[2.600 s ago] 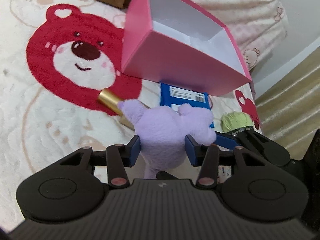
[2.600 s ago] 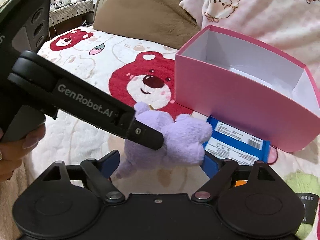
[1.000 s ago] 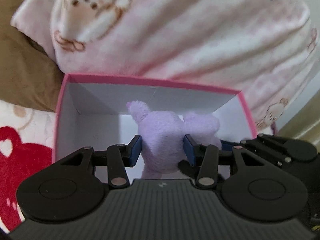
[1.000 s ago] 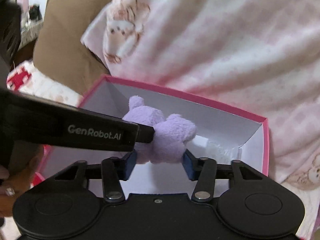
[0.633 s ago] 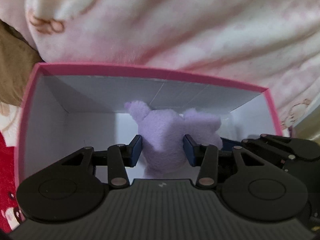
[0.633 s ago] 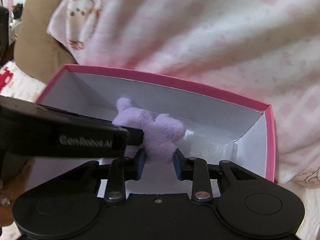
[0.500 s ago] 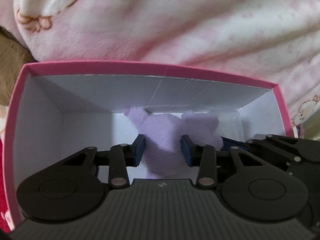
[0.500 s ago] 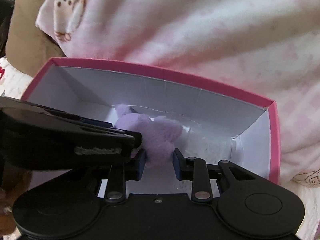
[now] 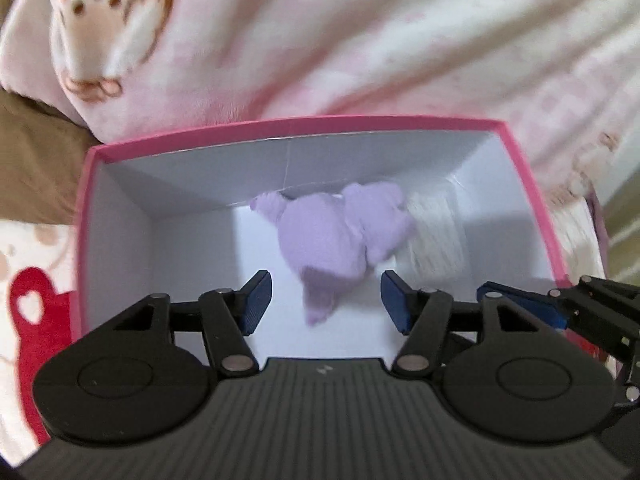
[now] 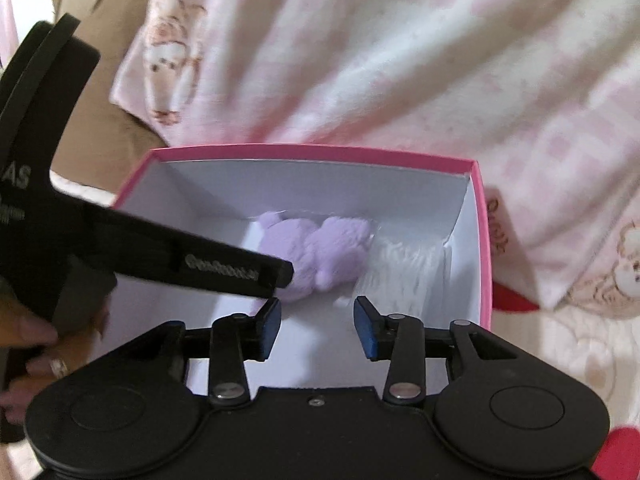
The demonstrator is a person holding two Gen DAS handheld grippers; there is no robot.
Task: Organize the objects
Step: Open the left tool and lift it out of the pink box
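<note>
To the far left of the left gripper (image 9: pixel 326 300) lies a cream fleece bed cover with a red bear print (image 9: pixel 36 312), and ahead of both grippers rises a rumpled pale pink blanket with small bear pictures (image 9: pixel 360 40). Directly under the fingers sits the open pink cardboard box with a white inside (image 9: pixel 92 208).

The left gripper hangs over the box with its blue-padded jaws spread wide and nothing between them. Just ahead of it, past the fingertips, the soft lilac plush toy (image 9: pixel 340 236) lies on the box floor against the far wall, free of either gripper. To the right of the toy a patch of white ribbed material (image 9: pixel 436 232) lies on the box floor; what it is cannot be told.

The right gripper (image 10: pixel 318 328), further right, also has its jaws apart and empty, with the toy (image 10: pixel 316 256) just ahead and slightly left of it.

The plush looks light, squashy and non-slip, unlikely to suffer from a drop or squeeze. If it needs shifting, the rounded body gives the best hold, since pads sink into it; ears or limbs would stretch and let it dangle. The box walls look thin and easy to nudge.
</note>
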